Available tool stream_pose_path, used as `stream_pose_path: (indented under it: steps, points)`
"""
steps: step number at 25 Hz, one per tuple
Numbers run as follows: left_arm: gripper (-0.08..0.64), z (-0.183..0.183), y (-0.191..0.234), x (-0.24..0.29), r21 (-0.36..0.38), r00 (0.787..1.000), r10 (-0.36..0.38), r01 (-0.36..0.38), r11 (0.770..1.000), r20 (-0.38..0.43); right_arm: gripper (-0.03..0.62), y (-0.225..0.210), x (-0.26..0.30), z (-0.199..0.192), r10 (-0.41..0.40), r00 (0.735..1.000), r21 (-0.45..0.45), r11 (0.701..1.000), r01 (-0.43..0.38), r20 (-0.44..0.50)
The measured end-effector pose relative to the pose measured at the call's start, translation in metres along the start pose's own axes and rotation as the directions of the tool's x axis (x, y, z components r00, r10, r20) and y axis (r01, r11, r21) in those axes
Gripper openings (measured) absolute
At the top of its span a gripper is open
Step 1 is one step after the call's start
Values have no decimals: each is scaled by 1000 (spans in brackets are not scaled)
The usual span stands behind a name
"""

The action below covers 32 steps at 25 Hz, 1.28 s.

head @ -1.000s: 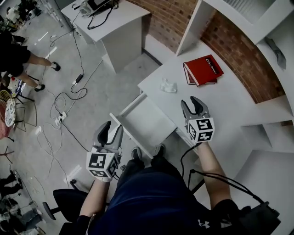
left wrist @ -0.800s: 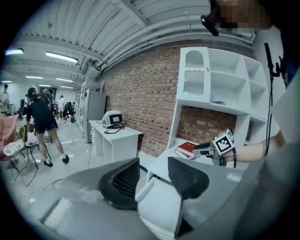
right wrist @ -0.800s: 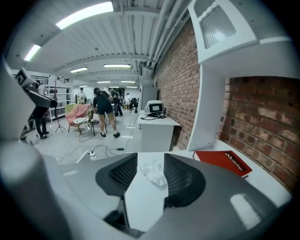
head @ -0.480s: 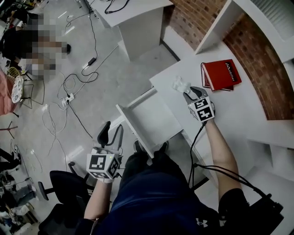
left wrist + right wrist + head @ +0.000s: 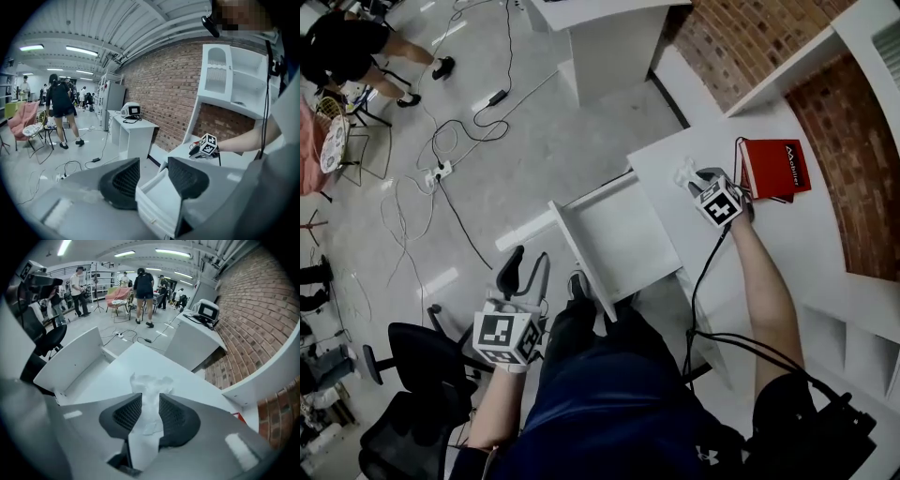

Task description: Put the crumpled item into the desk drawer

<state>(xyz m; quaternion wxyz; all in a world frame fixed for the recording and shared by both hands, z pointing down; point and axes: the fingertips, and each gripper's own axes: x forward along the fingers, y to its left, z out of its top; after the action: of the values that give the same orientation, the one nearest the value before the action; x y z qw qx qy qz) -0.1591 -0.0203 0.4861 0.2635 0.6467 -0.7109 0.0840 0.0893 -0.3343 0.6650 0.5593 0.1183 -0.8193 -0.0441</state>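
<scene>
**Desk:** Where's the crumpled item [image 5: 150,380]?

**Operator:** It's lying on the white desk [image 5: 787,253], on the top just behind the open drawer [image 5: 619,239] and not in it. My right gripper [image 5: 150,404] is down over it. The jaws are closing, the white wad fills the narrow gap between them, and both pads touch it.

**Desk:** And your other tool?

**Operator:** My left gripper [image 5: 152,180] is out in front of the drawer, over the floor and well clear of it. Its jaws stand apart and hold nothing.

**Desk:** What's the surface like?

**Operator:** The desk top is plain matte white. Beyond the item, further from the drawer, lies a red book [image 5: 775,169]. A brick wall [image 5: 741,37] runs behind the drawer's desk, with a white shelf unit [image 5: 234,79] against it. Out from the drawer's open end there's grey floor [image 5: 534,159] with loose black cables [image 5: 459,150], a black office chair [image 5: 403,394] and a second white table [image 5: 609,28]. Several people [image 5: 143,291] are standing further off.

**Desk:** Any writing?

**Operator:** There's one white word on the book cover, too small for me to read. The marker cube [image 5: 719,203] on my right gripper carries black-and-white square patterns, no letters.
</scene>
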Motion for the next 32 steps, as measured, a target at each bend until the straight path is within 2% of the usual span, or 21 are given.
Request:
stream_pose_path:
  steps: [6, 10, 14, 19, 24, 28, 32]
  points:
    - [196, -7, 19, -12, -13, 999, 37, -37, 999, -4, 54, 2, 15, 1, 31, 998, -32, 999, -33, -60]
    - [195, -4, 16, -11, -29, 1000, 30, -29, 999, 2, 18, 4, 17, 3, 40, 998, -11, 999, -40, -53]
    - [195, -2, 9, -5, -22, 1000, 12, -12, 1000, 3, 8, 4, 13, 6, 46, 999, 35, 998, -45, -17]
    - [195, 5, -1, 2, -1, 1000, -16, 16, 1000, 7, 6, 9, -3, 11, 32, 999, 38, 999, -33, 35]
    - [195, 12, -8, 4, 31, 999, -48, 47, 998, 21, 5, 18, -34, 16, 6, 995, 114, 993, -17, 99]
    - [195, 17, -16, 7, 64, 997, -74, 72, 995, 30, 5, 25, -61, 22, -38, 984, 175, 985, 7, 177]
    - [195, 21, -27, 10, 75, 994, -100, 97, 992, 34, 5, 30, -88, 29, -90, 959, 263, 965, 16, 270]
